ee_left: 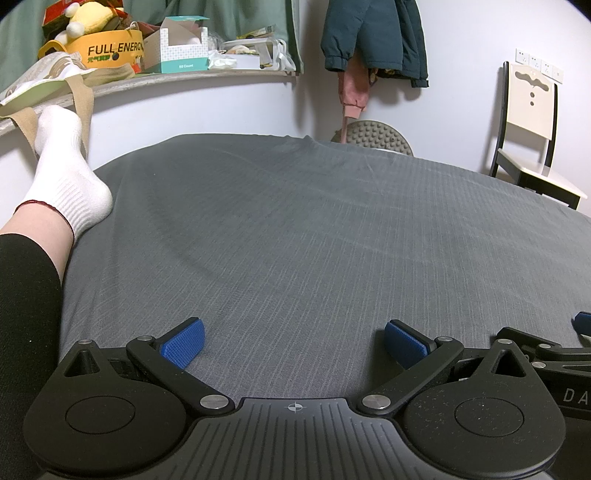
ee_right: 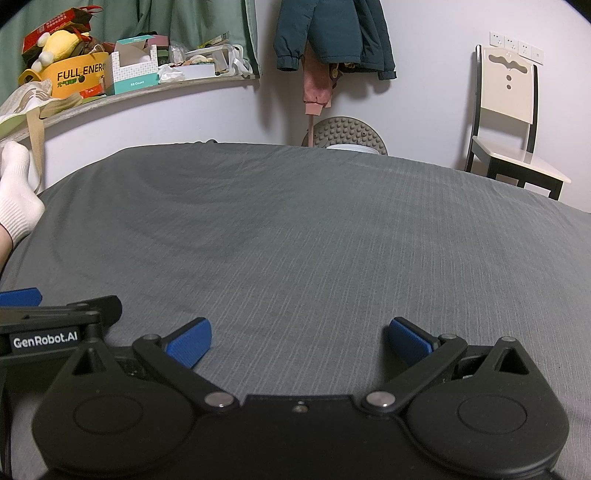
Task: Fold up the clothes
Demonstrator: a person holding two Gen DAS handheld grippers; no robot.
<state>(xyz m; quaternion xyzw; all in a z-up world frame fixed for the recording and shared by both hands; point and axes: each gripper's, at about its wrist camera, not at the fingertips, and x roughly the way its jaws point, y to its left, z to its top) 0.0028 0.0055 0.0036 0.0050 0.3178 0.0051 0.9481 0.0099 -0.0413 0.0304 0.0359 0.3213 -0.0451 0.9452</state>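
Hovering low over the gray bed sheet (ee_left: 295, 229), left gripper (ee_left: 293, 343) and right gripper (ee_right: 300, 341) sit side by side, jaws of both spread apart, empty. No garment in either view — its place, heading and long axis cannot be told. Risk: closing here pinches the sheet; a socked foot (ee_left: 64, 173) lies far left.

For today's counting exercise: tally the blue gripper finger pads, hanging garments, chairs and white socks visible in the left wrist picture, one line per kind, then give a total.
Blue finger pads: 3 (two on the left gripper, one of the right gripper at the edge)
Hanging garments: 2, a teal jacket and a pink garment
Chairs: 1
White socks: 1
Total: 7
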